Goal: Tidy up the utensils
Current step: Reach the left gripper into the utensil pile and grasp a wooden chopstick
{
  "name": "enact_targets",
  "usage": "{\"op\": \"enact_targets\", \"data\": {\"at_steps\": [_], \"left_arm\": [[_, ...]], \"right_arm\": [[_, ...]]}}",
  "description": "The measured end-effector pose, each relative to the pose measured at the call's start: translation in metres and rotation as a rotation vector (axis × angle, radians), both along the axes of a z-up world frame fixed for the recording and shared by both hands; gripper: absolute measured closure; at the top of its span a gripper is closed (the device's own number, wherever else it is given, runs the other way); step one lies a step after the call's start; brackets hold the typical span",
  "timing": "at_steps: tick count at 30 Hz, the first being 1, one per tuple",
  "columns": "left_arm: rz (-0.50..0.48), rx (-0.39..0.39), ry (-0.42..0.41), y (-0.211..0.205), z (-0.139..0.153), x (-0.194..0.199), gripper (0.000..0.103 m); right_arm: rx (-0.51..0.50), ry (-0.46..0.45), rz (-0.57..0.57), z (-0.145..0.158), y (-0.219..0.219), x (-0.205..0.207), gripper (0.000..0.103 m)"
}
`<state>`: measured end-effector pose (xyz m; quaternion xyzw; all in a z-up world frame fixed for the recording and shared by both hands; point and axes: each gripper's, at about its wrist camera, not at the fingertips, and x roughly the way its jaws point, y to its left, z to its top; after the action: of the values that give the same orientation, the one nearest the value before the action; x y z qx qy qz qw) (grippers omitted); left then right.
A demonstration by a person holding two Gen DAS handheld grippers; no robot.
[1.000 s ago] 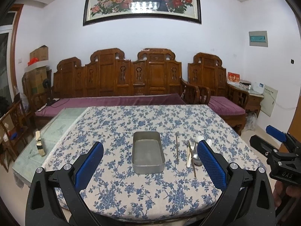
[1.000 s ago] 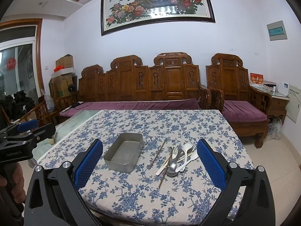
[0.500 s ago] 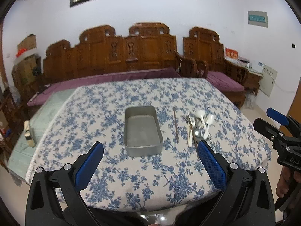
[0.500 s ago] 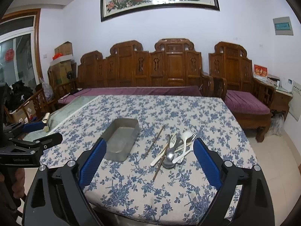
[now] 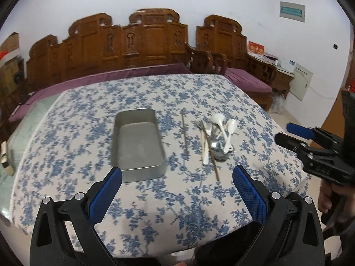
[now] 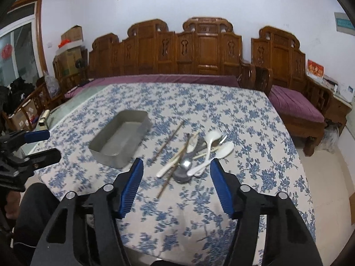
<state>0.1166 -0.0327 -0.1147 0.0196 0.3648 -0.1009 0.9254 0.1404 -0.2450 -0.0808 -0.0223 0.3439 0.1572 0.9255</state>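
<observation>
You held the left tool (image 5: pixel 177 177) low in the left wrist view, above the near edge of the surface (image 5: pixel 93 108), which carried a blue floral cloth. Its jaws stood spread wide with nothing between them; the left blue pad sat just in front of the near left corner of the metal tray (image 5: pixel 138 141). The tray lay empty at frame centre, its long side running away from you. Right of the tray, one thin chopstick (image 5: pixel 184 137) lay alone, apart from the rest. Further right lay the utensil pile (image 5: pixel 215 137): white spoons, a fork, a metal spoon and a second chopstick, overlapping one another. None of the utensils was in the tray. The right tool (image 5: pixel 295 137) appeared at the right edge of that view, held in your hand (image 5: pixel 332 197), off the side of the surface. In the right wrist view, the right tool (image 6: pixel 175 186) occupied the lower centre of the frame, aimed at the utensil pile (image 6: pixel 195 153). Its jaws were closing, with only cloth between them and no pad touching any utensil. The tray (image 6: pixel 121 138) lay left of centre there, and the left tool (image 6: pixel 37 146) showed at the left edge.
</observation>
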Motion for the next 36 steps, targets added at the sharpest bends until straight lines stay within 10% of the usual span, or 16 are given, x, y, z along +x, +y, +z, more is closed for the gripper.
{"op": "enact_targets", "data": {"at_steps": [11,36], "left_arm": [[-0.094,0.012,0.076,-0.046,-0.035,0.040,0.011],[-0.145,0.108,0.315,-0.121,-0.149,0.117,0.083]], "right_arm": [[0.026,0.115,-0.015,-0.044,-0.025,0.062,0.054],[0.011,0.228,-0.073,-0.094,-0.051,0.097,0.056]]}}
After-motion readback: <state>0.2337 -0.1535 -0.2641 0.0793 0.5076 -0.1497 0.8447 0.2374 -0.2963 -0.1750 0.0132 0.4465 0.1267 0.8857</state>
